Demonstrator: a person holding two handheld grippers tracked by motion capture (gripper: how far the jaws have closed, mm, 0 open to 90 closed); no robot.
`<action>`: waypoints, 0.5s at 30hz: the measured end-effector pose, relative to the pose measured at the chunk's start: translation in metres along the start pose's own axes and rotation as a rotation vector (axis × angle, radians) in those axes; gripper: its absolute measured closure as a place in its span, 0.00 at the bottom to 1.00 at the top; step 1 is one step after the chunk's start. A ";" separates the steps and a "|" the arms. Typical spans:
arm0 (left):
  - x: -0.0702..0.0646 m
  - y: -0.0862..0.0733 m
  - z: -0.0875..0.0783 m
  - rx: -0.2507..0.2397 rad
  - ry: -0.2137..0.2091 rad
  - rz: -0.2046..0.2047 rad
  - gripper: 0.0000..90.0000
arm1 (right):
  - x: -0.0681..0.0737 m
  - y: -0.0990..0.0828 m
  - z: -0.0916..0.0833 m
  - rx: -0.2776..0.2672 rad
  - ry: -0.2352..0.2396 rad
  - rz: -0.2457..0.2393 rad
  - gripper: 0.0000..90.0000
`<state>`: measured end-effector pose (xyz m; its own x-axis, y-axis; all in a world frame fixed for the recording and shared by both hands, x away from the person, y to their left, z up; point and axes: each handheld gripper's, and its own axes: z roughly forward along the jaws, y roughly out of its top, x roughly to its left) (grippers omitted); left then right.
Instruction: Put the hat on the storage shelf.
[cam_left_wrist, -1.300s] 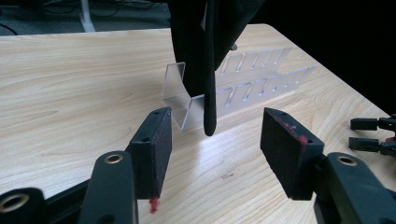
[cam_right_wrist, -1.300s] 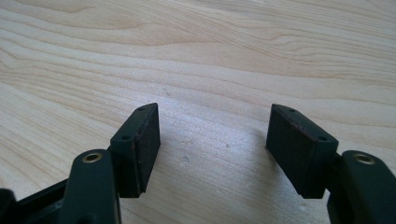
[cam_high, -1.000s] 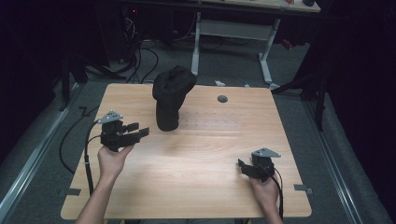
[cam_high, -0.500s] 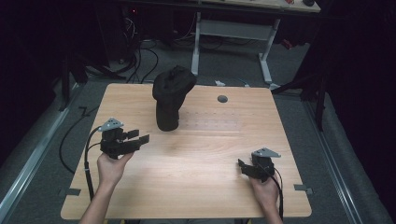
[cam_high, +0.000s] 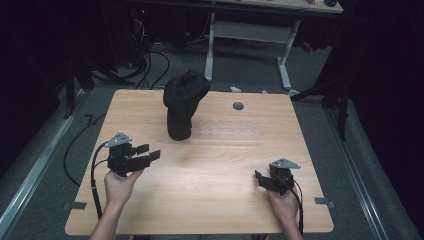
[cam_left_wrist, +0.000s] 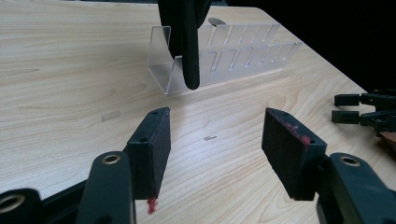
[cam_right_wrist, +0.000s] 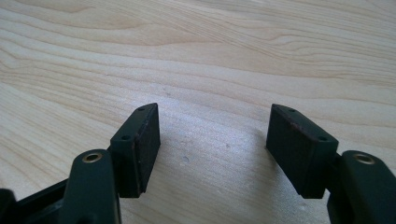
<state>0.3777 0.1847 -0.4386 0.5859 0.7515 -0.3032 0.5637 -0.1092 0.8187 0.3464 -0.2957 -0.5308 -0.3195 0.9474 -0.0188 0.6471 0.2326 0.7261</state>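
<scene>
Dim room; light wooden rectangular desk (cam_high: 210, 210), grey carpeted floor (cam_high: 250, 70), white-legged metal bench (cam_high: 250, 32) behind, black cables (cam_high: 150, 55) trailing.

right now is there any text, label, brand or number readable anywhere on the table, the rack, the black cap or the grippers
None can be read.
Black cap: plain dark cloth, no logo to see.
Clear slotted rack: no print.
Table: bare wood grain, with a small dark round spot near the far edge, no marking on it.
Left gripper and right gripper: black pads, no lettering; the left pads carry red smudges, not writing.
</scene>
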 end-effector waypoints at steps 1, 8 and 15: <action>0.000 -0.001 0.000 -0.002 0.001 -0.003 0.47 | 0.000 0.000 0.000 0.000 0.000 0.000 0.39; 0.000 -0.007 0.001 0.003 0.009 -0.003 0.47 | 0.000 0.000 0.000 0.000 0.000 0.000 0.39; 0.000 -0.014 0.004 0.017 0.007 -0.008 0.47 | 0.000 0.000 0.000 0.000 -0.001 0.000 0.39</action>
<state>0.3716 0.1836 -0.4522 0.5771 0.7573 -0.3059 0.5784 -0.1146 0.8077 0.3464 -0.2957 -0.5309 -0.3188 0.9476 -0.0191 0.6471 0.2324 0.7261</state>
